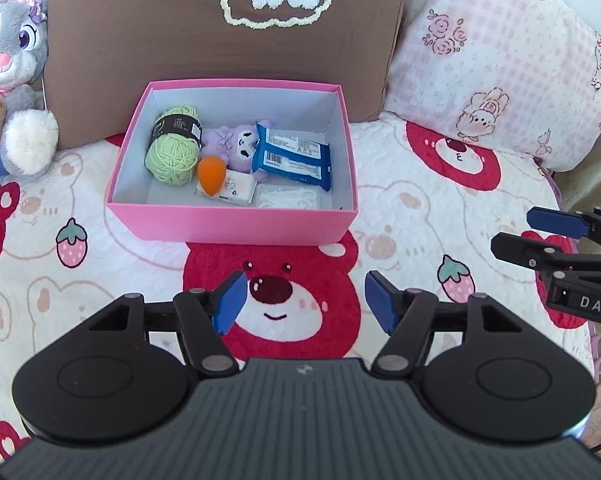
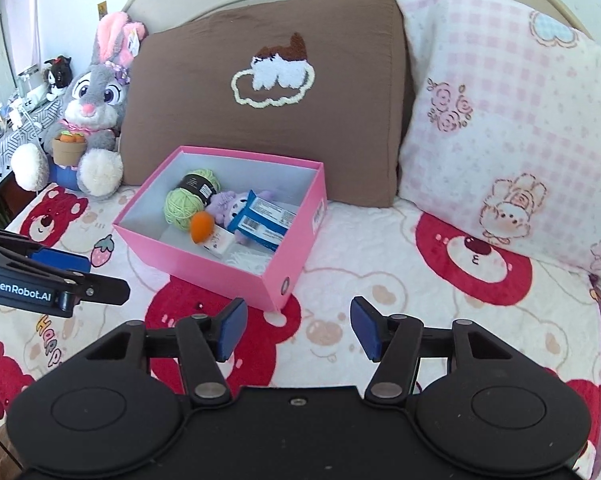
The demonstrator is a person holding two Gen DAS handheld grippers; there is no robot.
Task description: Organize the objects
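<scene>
A pink box [image 1: 228, 222] [image 2: 220, 272] stands open on the bed. It holds a green yarn ball [image 1: 172, 148] [image 2: 186, 200], a purple plush toy [image 1: 228, 140] [image 2: 230, 204], an orange carrot-shaped piece [image 1: 211, 176] [image 2: 200, 228], a blue packet [image 1: 292, 156] [image 2: 260, 220], a small white pack [image 1: 230, 192] and a clear bag of white bits [image 1: 288, 198]. My left gripper [image 1: 305, 304] hovers open in front of the box, nothing between its blue pads. My right gripper [image 2: 298, 330] is open and empty too, near the box's front right corner; it also shows at the right edge [image 1: 556, 232].
A brown pillow [image 1: 220, 48] [image 2: 268, 92] stands behind the box, a pink checked pillow [image 1: 500, 64] [image 2: 512, 120] to its right. A grey rabbit plush [image 1: 12, 76] [image 2: 88, 120] sits at the left. The bedspread [image 1: 400, 208] has red bear prints. A cluttered side table [image 2: 4, 128] lies far left.
</scene>
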